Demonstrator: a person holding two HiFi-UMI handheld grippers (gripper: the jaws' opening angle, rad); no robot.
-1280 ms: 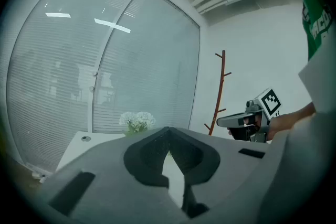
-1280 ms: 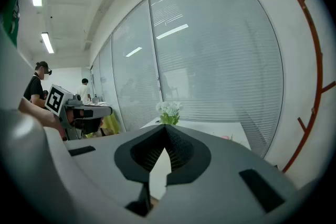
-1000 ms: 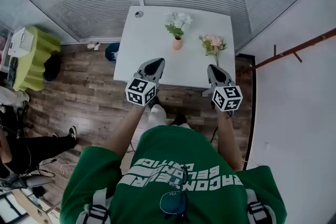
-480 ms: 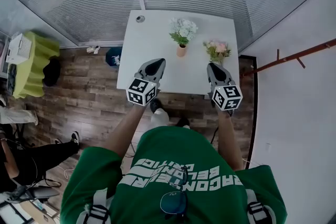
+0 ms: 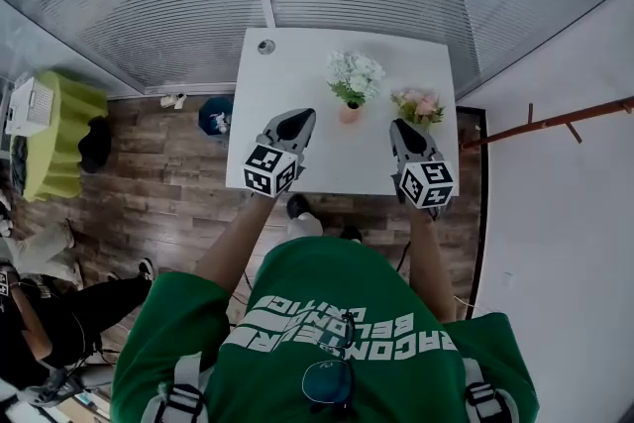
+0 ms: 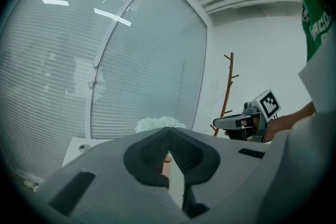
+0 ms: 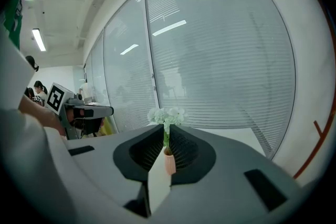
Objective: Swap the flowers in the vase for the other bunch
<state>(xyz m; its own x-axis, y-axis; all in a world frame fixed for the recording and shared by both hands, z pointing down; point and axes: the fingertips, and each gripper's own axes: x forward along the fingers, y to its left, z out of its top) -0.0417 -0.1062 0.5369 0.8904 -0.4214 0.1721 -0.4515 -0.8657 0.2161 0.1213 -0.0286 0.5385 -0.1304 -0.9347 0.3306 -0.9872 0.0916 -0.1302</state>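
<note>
A small peach vase (image 5: pixel 349 114) with white flowers (image 5: pixel 355 76) stands at the middle of the white table (image 5: pixel 297 74). A pink bunch (image 5: pixel 418 106) lies to its right. My left gripper (image 5: pixel 300 117) hovers over the table's near part, left of the vase, shut and empty. My right gripper (image 5: pixel 399 126) is shut and empty just short of the pink bunch. In the left gripper view the white flowers (image 6: pixel 157 124) rise above the closed jaws. In the right gripper view the vase (image 7: pixel 169 161) and white flowers (image 7: pixel 167 114) show straight ahead, and the pink bunch is hidden.
A glass wall with blinds runs behind the table. A wooden coat rack (image 5: pixel 555 124) stands at the right. A blue bag (image 5: pixel 213 117) lies on the floor by the table's left edge, and a green-covered piece of furniture (image 5: pixel 59 119) is farther left. The table has a cable hole (image 5: pixel 264 46).
Both grippers have moved forward over the table's near edge, still shut. The table and flowers now sit closer to them.
</note>
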